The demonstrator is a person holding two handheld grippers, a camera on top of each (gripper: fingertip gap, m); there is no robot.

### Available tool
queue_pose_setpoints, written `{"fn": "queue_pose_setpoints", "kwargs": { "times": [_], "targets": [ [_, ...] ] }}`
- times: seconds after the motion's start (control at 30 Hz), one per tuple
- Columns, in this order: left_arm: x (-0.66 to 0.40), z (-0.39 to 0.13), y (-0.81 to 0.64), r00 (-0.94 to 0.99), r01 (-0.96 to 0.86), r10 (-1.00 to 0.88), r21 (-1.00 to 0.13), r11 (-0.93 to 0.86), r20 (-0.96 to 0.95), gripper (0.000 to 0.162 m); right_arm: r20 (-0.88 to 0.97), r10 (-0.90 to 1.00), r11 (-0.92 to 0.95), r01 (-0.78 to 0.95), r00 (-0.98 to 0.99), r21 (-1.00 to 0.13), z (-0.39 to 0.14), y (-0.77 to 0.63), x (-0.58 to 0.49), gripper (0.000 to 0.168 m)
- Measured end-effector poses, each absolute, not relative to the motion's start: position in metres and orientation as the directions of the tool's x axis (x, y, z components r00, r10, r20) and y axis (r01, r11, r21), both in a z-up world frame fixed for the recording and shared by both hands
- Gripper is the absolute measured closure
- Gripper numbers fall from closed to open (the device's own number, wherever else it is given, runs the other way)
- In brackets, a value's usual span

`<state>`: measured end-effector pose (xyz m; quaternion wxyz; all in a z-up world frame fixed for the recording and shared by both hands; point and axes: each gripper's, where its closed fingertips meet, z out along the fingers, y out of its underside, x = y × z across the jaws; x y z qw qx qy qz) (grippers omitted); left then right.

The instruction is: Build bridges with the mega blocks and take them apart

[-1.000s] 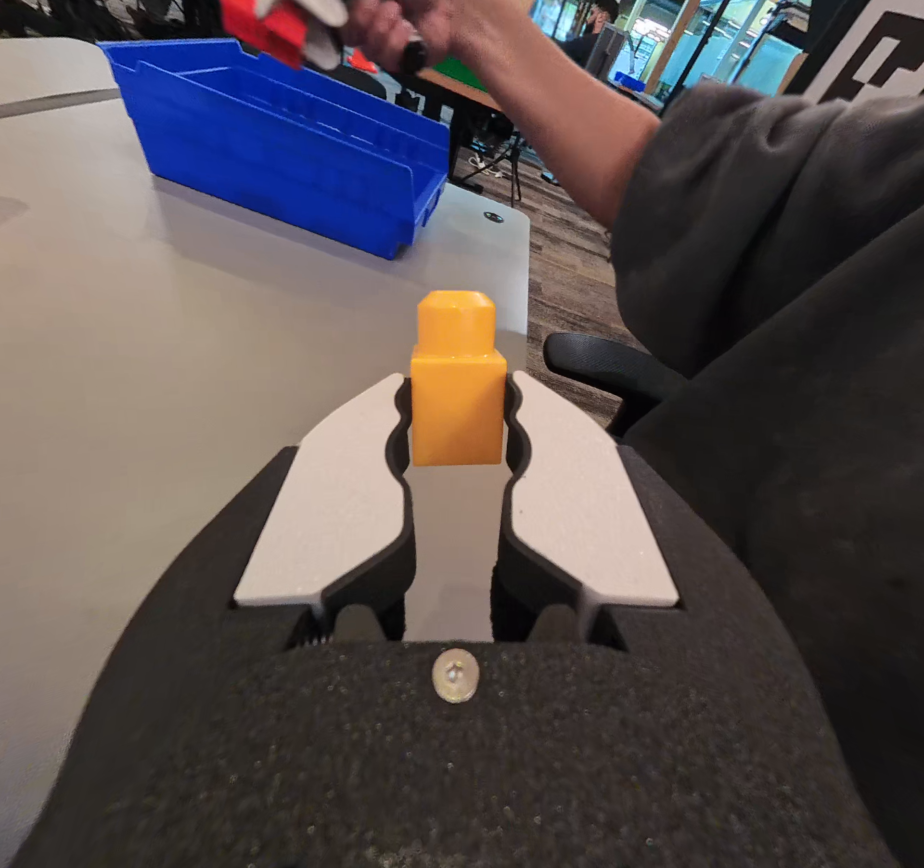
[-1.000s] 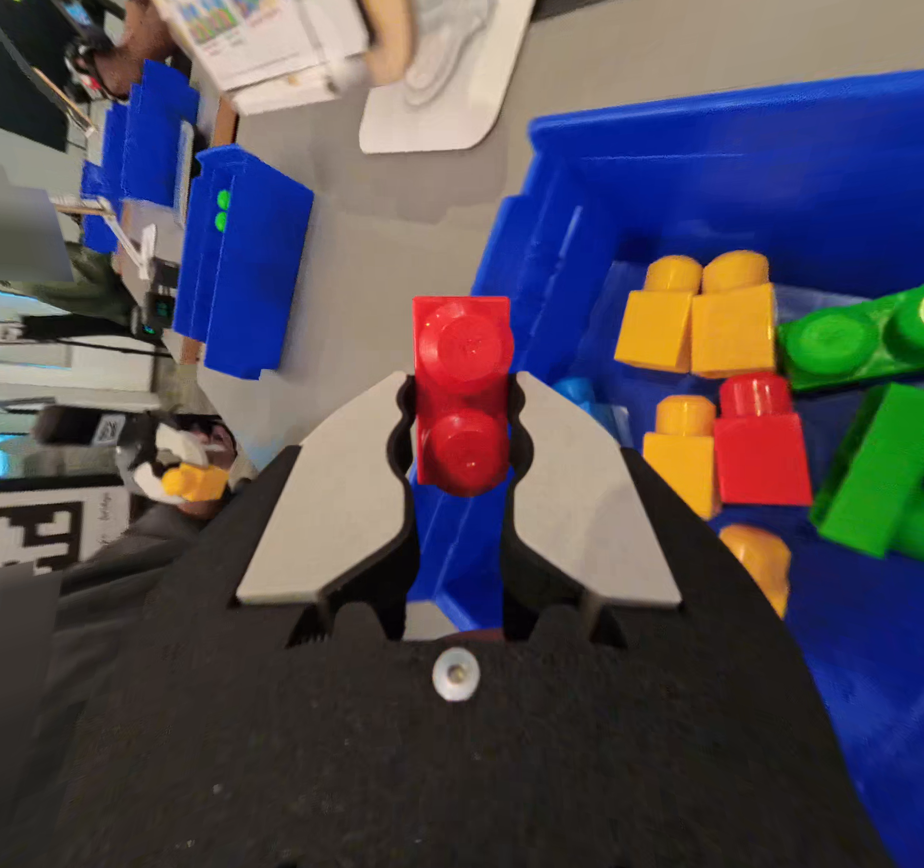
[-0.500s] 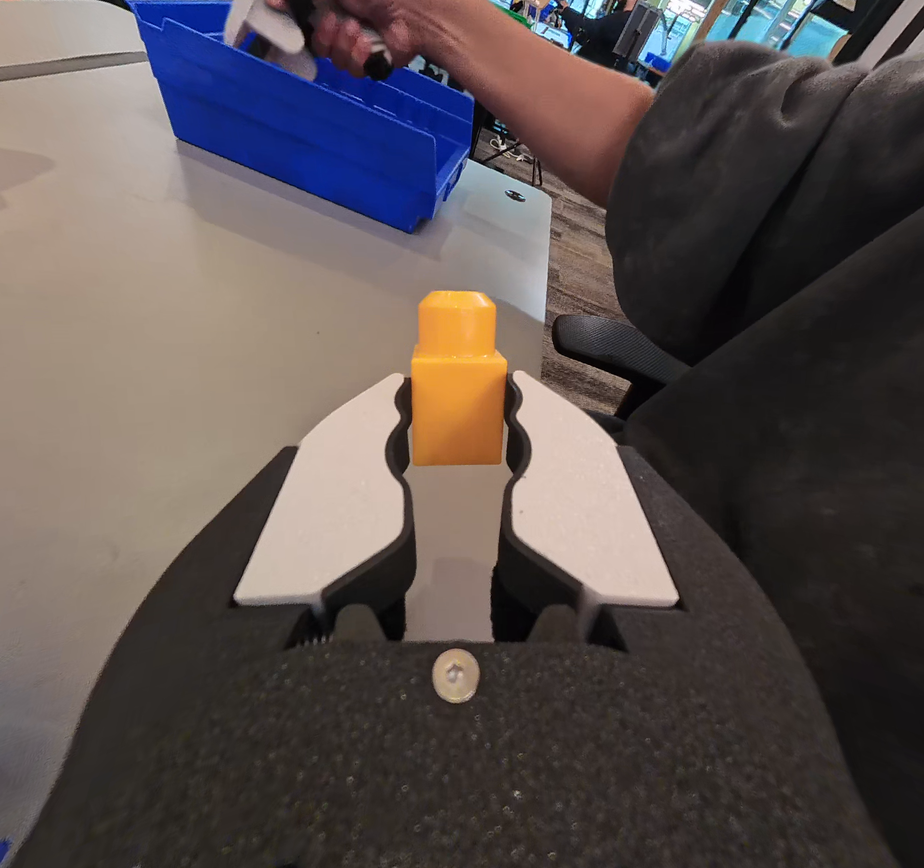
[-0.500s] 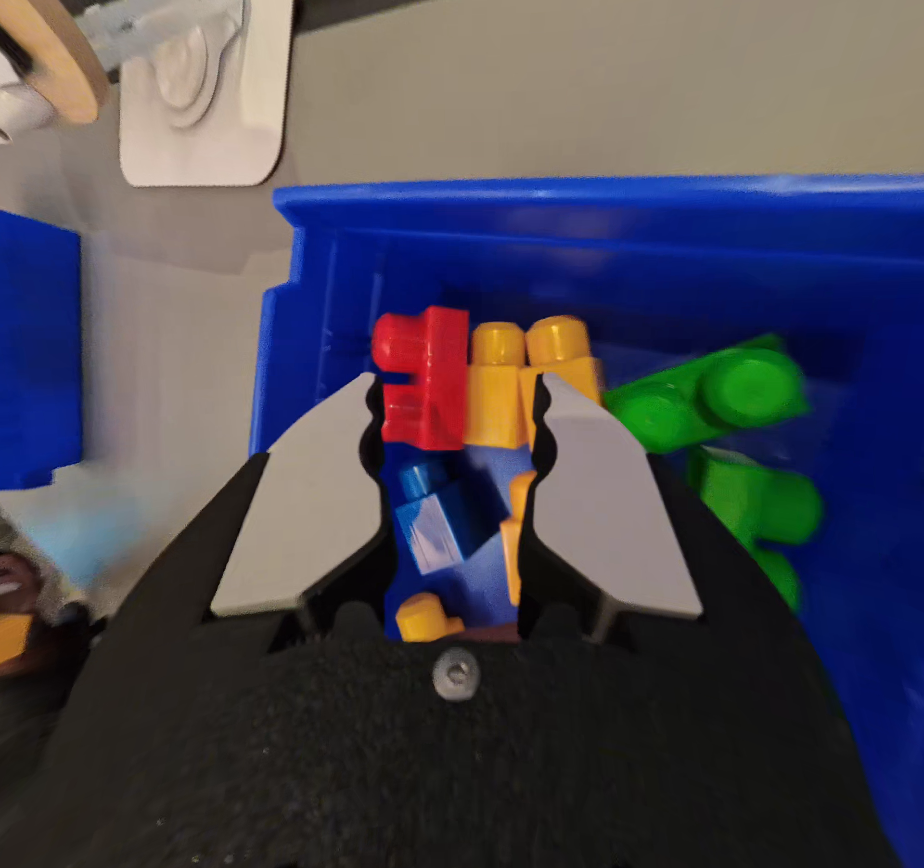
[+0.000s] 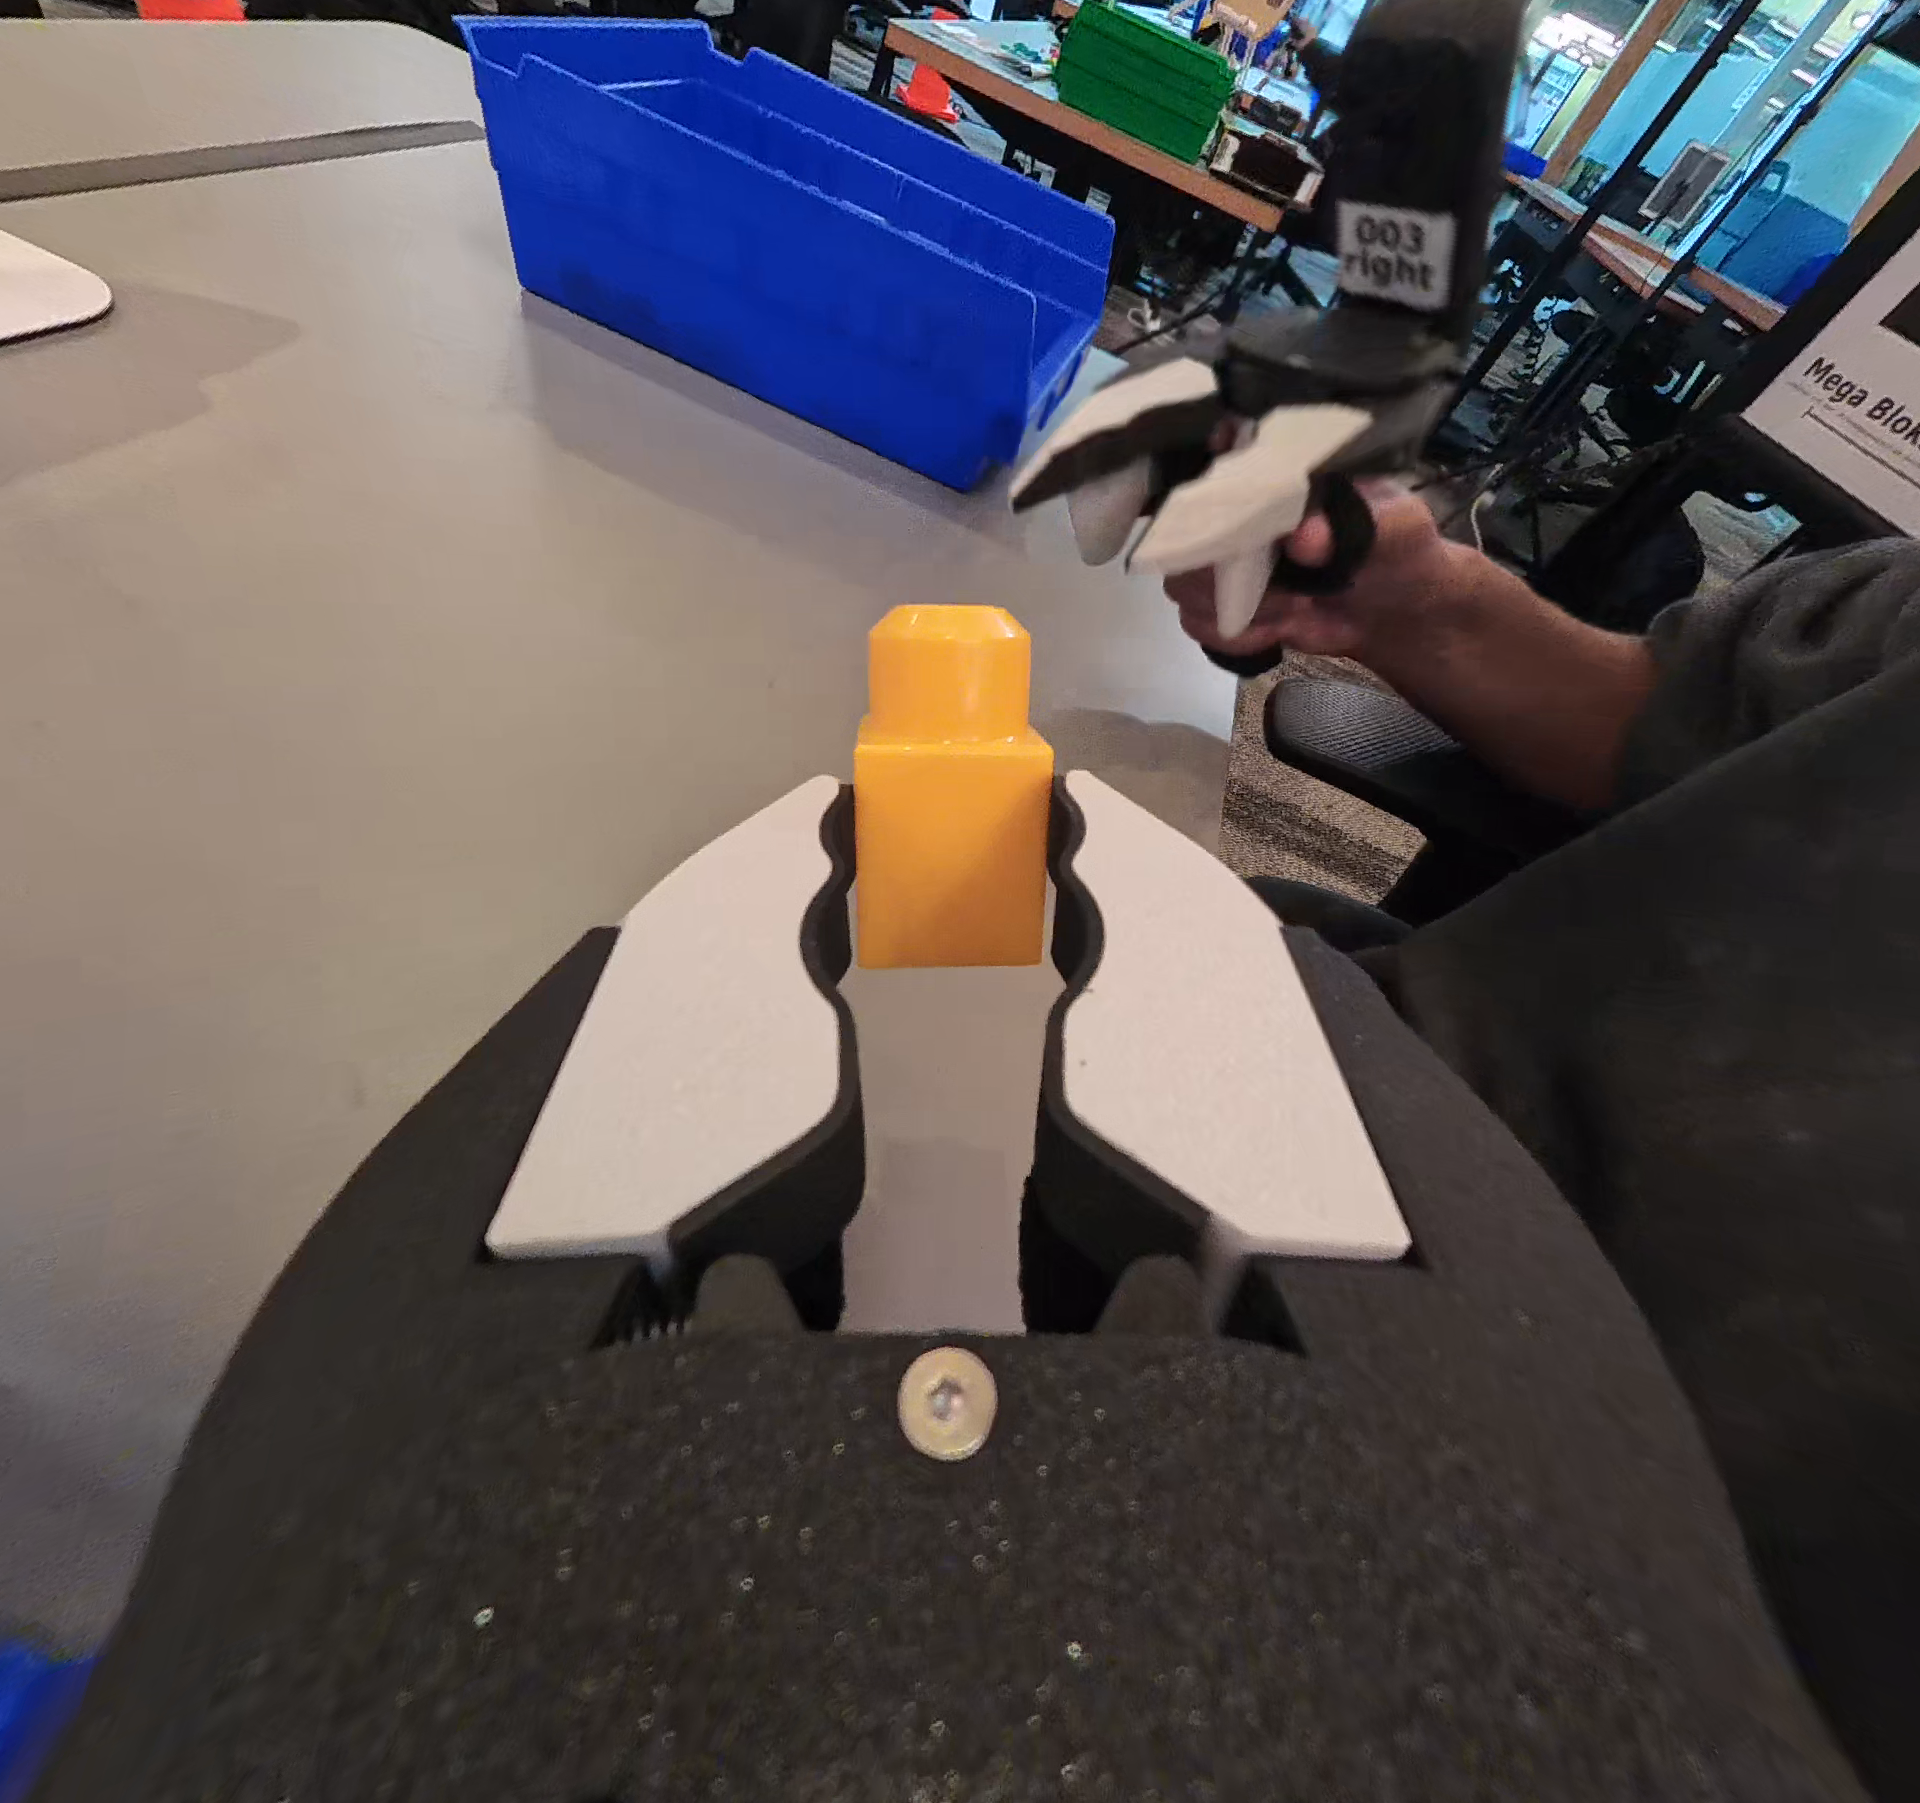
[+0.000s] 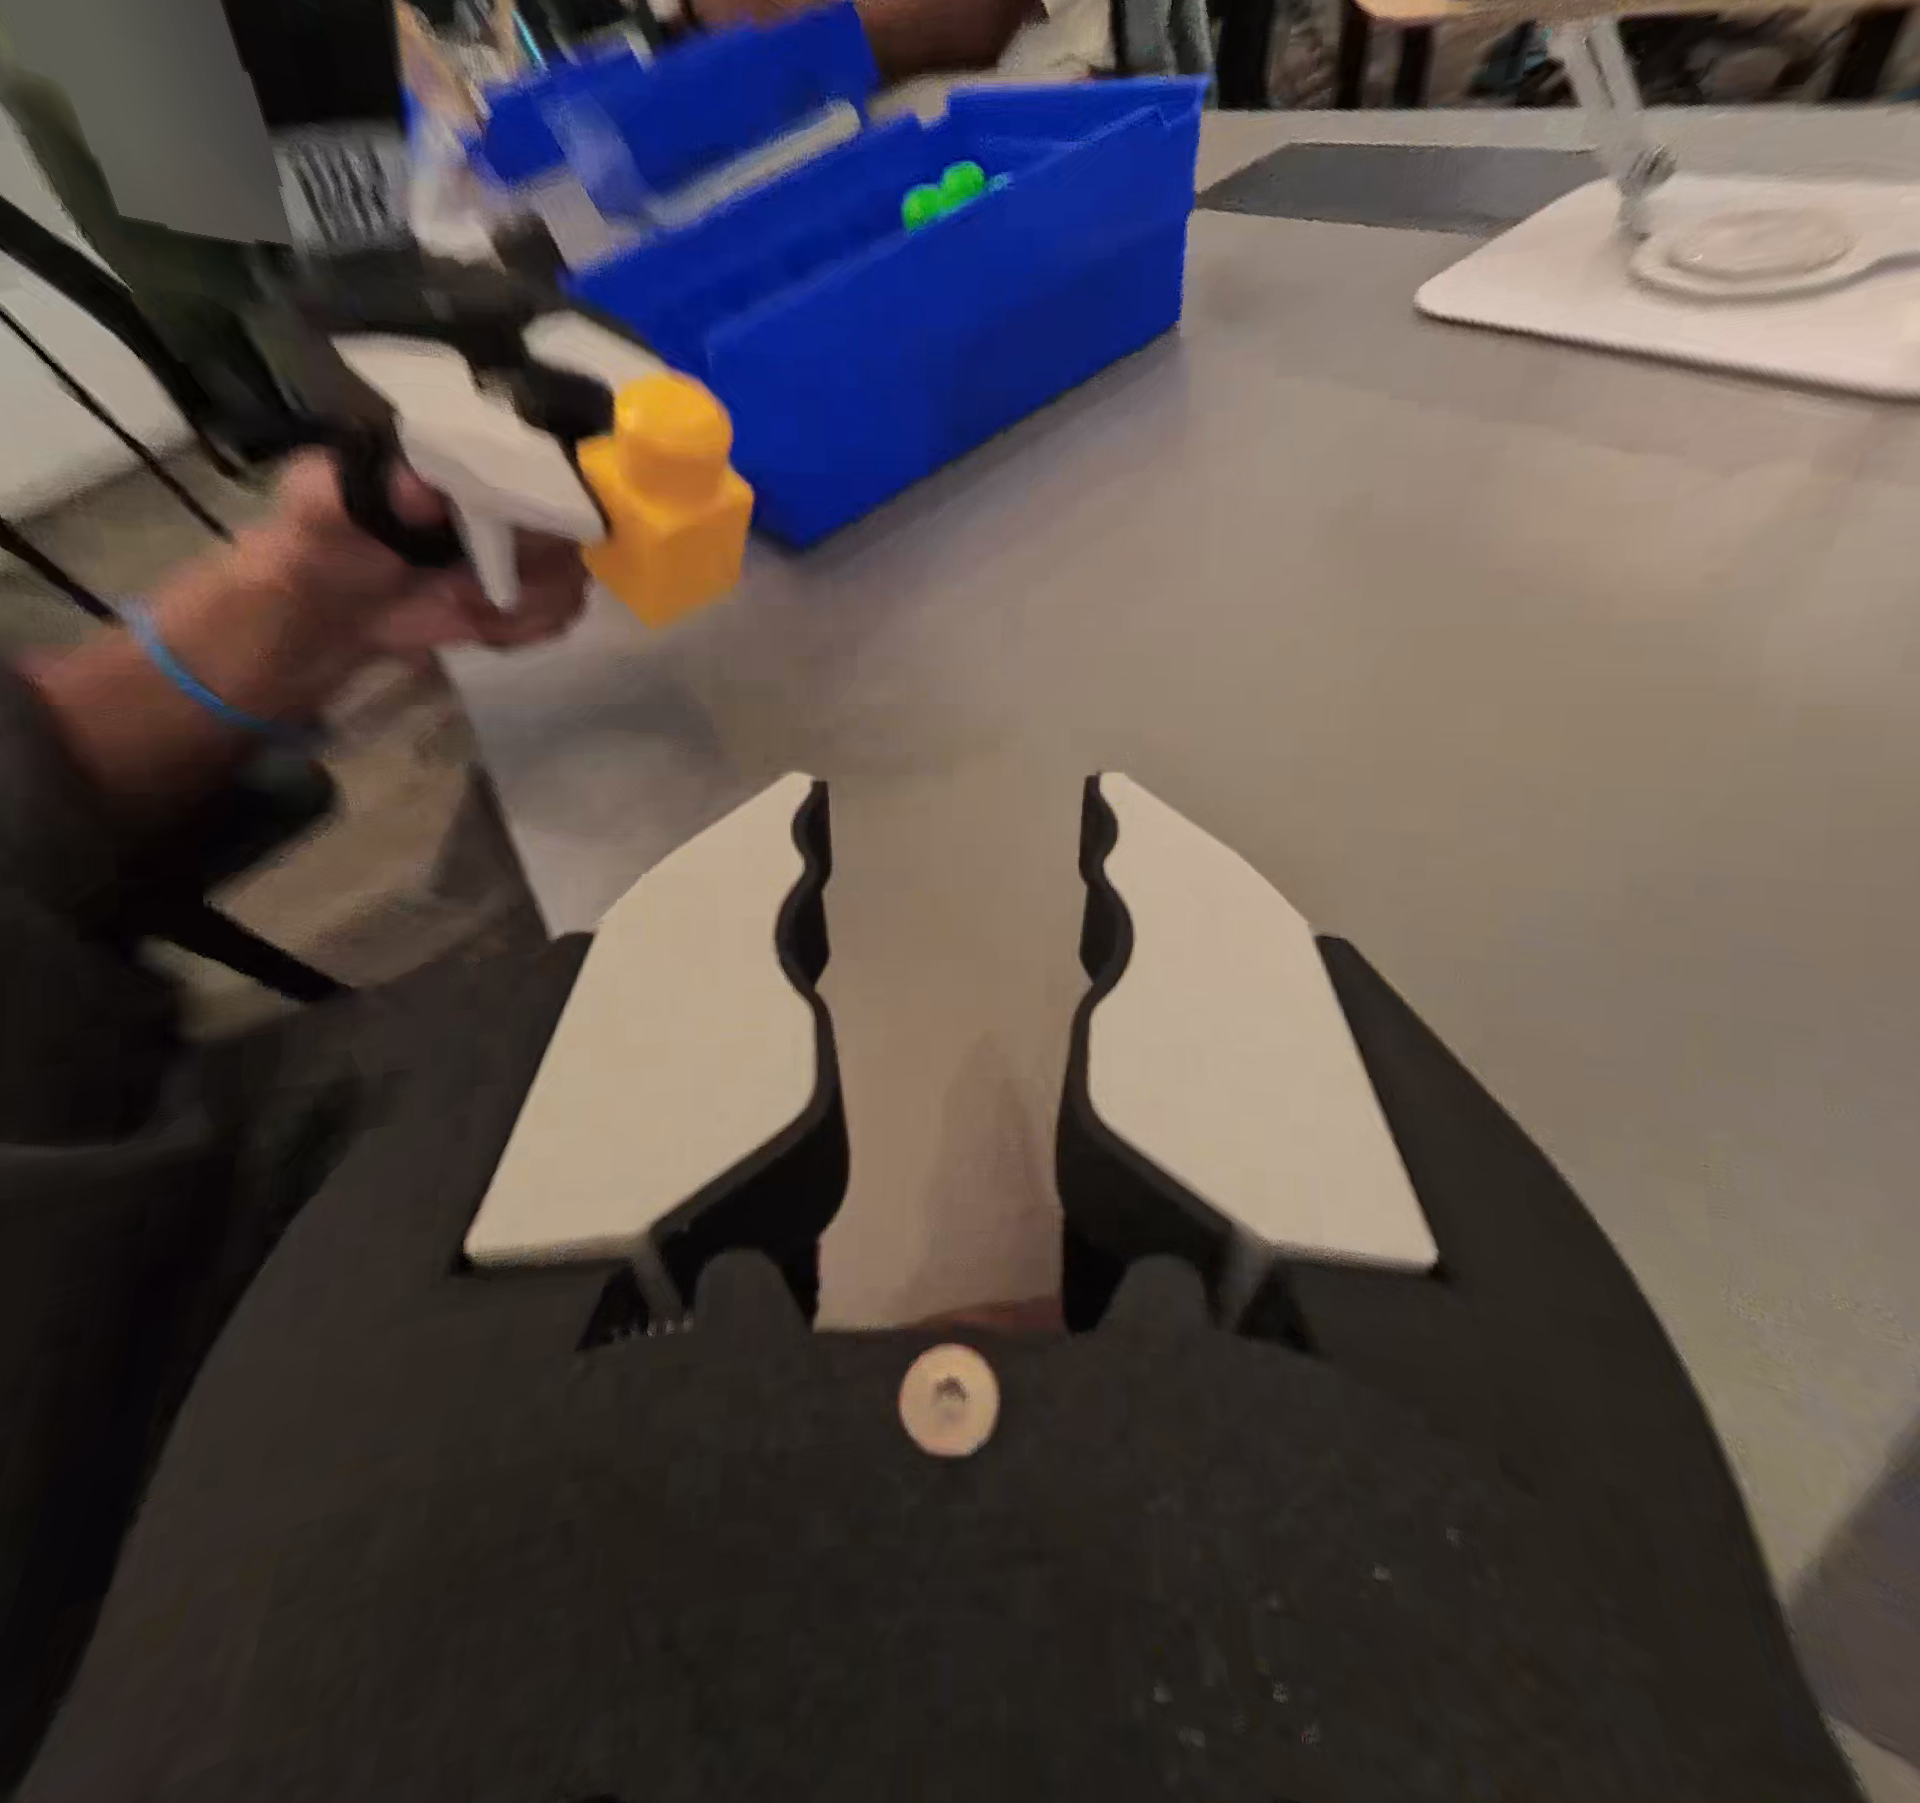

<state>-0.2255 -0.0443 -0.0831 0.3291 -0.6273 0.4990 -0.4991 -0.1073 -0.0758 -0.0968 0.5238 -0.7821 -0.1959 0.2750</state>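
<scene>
- Two grippers show, each held in a person's hand.
- The left gripper (image 5: 951,808) has its jaws clamped on one orange block (image 5: 948,818), stud pointing away from the camera, held above the grey table (image 5: 312,714).
- The same block (image 6: 670,501) shows in the right wrist view, gripped by the left gripper (image 6: 592,480) near the table's edge, with its stud up and slightly tilted.
- The right gripper (image 6: 948,797) has its jaws apart with nothing between them; only bare table (image 6: 1455,714) lies beyond the fingertips.
- In the left wrist view the right gripper (image 5: 1081,517) hangs in the air over the table's edge, to the right of the bin and clear of it, tips angled down to the left.
- One blue bin (image 5: 790,226) stands on the table beyond the orange block, well apart from it.
- In the right wrist view the bin (image 6: 935,299) holds one green block (image 6: 940,190), two studs showing above the wall; the rest of its contents are hidden.
- One white stand base (image 6: 1683,299) sits on the table to the right of the bin.
- More blue bins (image 6: 675,106), blurred, sit behind the first; their number cannot be told.
</scene>
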Motion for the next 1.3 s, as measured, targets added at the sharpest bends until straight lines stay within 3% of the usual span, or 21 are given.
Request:
{"fn": "queue_pose_setpoints", "kwargs": {
  "times": [0.07, 0.23, 0.33, 0.43, 0.57, 0.67, 0.77, 0.83, 0.93, 1.1, 1.3],
  "targets": [
    [-0.223, -0.083, -0.044, 0.004, -0.299, -0.955, -0.911, -0.284, 0.296, 0.127, -0.1, 0.572, -0.331, 0.118, 0.814, -0.936, -0.102, -0.075, -0.11, 0.128],
    [-0.206, -0.096, -0.025, 0.12, -0.382, -0.949, -0.868, -0.316, 0.292, 0.127, -0.114, 0.579, -0.358, 0.126, 0.807, -0.925, -0.11, -0.079, -0.116, 0.127],
    [-0.185, -0.117, 0.008, 0.276, -0.568, -0.936, -0.748, -0.343, 0.219, 0.127, -0.129, 0.571, -0.362, 0.107, 0.811, -0.926, -0.108, -0.077, -0.11, 0.128],
    [-0.165, -0.149, 0.039, 0.328, -0.779, -0.941, -0.541, -0.319, 0.082, 0.127, -0.141, 0.562, -0.373, 0.098, 0.815, -0.923, -0.106, -0.075, -0.104, 0.128],
    [-0.14, -0.17, 0.051, 0.299, -0.878, -0.953, -0.374, -0.297, 0.054, 0.127, -0.146, 0.551, -0.366, 0.08, 0.822, -0.927, -0.1, -0.076, -0.097, 0.129],
    [-0.131, -0.179, 0.053, 0.304, -0.889, -0.952, -0.35, -0.296, 0.033, 0.127, -0.143, 0.534, -0.369, 0.077, 0.834, -0.926, -0.1, -0.075, -0.089, 0.129],
    [-0.13, -0.174, 0.053, 0.322, -0.868, -0.946, -0.391, -0.308, 0.029, 0.12, -0.161, 0.47, -0.433, 0.068, 0.868, -0.899, -0.114, -0.071, -0.078, 0.126],
    [-0.139, -0.162, 0.047, 0.336, -0.842, -0.941, -0.439, -0.314, 0.029, 0.112, -0.199, 0.424, -0.498, 0.045, 0.883, -0.866, -0.129, -0.068, -0.077, 0.115],
    [-0.166, -0.134, 0.023, 0.331, -0.764, -0.941, -0.567, -0.308, 0.066, 0.107, -0.21, 0.382, -0.536, 0.03, 0.9, -0.844, -0.141, -0.059, -0.084, 0.106],
    [-0.229, -0.11, -0.022, 0.375, -0.495, -0.912, -0.797, -0.348, 0.165, 0.111, -0.102, 0.291, -0.598, 0.098, 0.951, -0.795, -0.155, -0.007, -0.097, 0.099],
    [-0.277, -0.139, -0.052, 0.408, -0.394, -0.892, -0.844, -0.365, 0.195, 0.117, -0.12, 0.307, -0.685, 0.132, 0.944, -0.717, -0.175, 0.05, -0.135, 0.092]
  ]
}}
